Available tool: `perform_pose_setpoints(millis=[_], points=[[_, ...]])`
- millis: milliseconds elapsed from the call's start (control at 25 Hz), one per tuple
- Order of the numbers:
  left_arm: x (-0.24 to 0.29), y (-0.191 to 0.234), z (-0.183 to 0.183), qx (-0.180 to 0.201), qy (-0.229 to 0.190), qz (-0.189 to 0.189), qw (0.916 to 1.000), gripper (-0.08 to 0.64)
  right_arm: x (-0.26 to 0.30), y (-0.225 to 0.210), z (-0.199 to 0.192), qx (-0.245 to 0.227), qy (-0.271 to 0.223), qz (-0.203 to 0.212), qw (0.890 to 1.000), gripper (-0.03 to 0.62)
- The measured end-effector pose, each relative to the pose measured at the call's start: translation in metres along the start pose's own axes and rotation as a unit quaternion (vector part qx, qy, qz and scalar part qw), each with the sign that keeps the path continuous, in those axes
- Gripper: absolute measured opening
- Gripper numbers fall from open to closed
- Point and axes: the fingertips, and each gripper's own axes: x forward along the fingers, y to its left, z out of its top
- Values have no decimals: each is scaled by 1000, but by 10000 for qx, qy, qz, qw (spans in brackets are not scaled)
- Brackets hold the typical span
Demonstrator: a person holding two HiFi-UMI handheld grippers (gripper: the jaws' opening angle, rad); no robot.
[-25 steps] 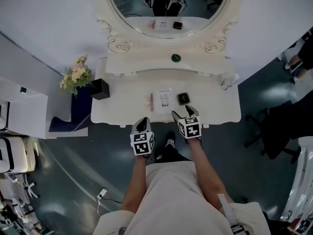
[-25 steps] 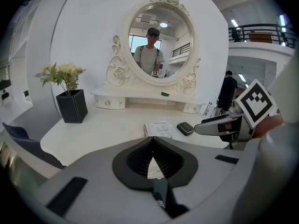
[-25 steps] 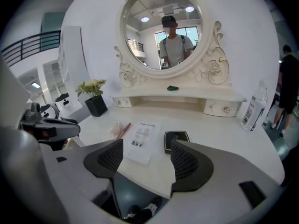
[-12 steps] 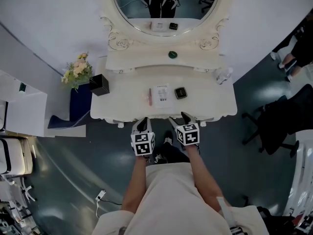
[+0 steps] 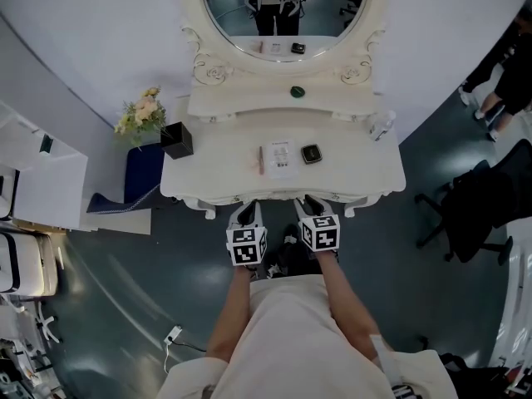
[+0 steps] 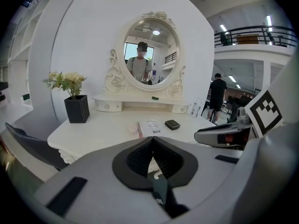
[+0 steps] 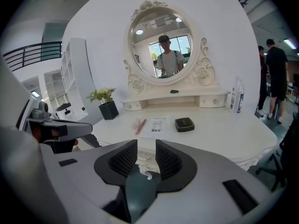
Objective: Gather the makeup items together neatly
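Observation:
On the white dressing table [image 5: 357, 169] lie a pink stick [image 5: 260, 160], a flat white packet [image 5: 279, 155] and a black compact [image 5: 312, 153], close together in a row. Both grippers hang off the table's front edge, short of the items. My left gripper [image 5: 247, 214] is shut and holds nothing; its view shows the packet [image 6: 150, 126] and compact [image 6: 172, 124] far ahead. My right gripper [image 5: 309, 206] has its jaws closing, with a narrow gap and nothing between them. Ahead of it are the stick [image 7: 140, 125], packet [image 7: 158, 125] and compact [image 7: 184, 124].
A black vase of flowers [image 5: 176, 140] stands at the table's left end and a clear bottle [image 5: 381, 127] at its right end. A small green thing [image 5: 298, 91] lies on the raised shelf under the oval mirror [image 5: 283, 7]. A black office chair [image 5: 474, 214] stands on the right.
Both grippers have drawn back from over the table's front edge to just off it. The right gripper's jaws have narrowed. The items have not moved.

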Motion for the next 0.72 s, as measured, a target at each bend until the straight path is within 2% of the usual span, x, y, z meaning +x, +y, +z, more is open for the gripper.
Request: perform_pose_setpoints(millis=[240,720], points=[[-2,-3,-1,-41,-44,-81,9999,15,-4,3,-8,52,-33,-51,10000,78],[0,-4,-6,-157,-37,-153,9998,15,-15,-3,-18,208,-226,-59,9995,46]])
